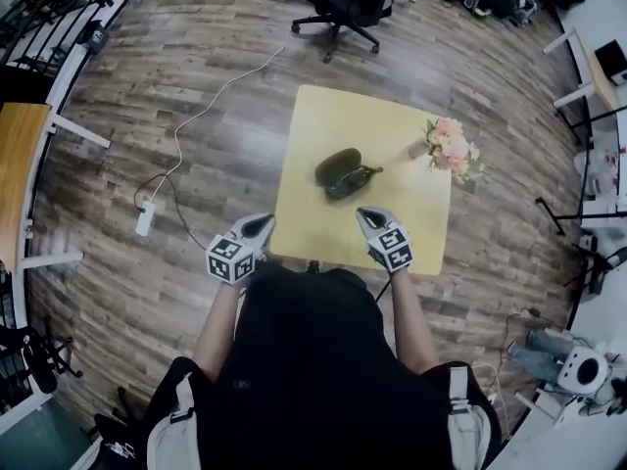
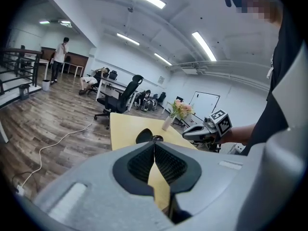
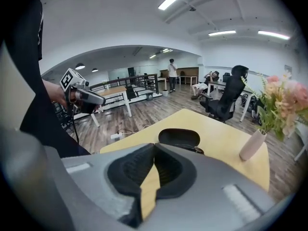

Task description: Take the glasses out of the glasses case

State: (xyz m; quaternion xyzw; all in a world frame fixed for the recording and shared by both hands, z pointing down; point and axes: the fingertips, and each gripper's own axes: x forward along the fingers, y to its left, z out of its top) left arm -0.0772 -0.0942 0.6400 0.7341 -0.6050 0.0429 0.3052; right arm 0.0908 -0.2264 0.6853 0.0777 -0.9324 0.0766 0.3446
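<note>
Glasses [image 1: 358, 178], dark, lie against the near-right side of the case [image 1: 336, 164] in the middle of the yellow table [image 1: 411, 223]. One arm of the glasses pokes out to the right. The case is open, with its dark lid raised on the far-left side. From these views I cannot tell whether the glasses sit in the case's lower half or on the table beside it.

The left gripper [image 1: 261, 225] hangs off the table's near-left corner, over the wood floor [image 1: 167, 86], well apart from the case. Its jaws are closed tip to tip with nothing between them. The right gripper [image 1: 369, 214] is over the table's near edge, near the glasses but not touching them. Its jaws also meet at the tips and hold nothing.

A vase [image 1: 419, 149] of pink flowers [image 1: 452, 148] stands at the table's right edge. A black chair [image 1: 343, 3] stands beyond the far side, and a white cable [image 1: 201, 114] trails across the floor on the left.
</note>
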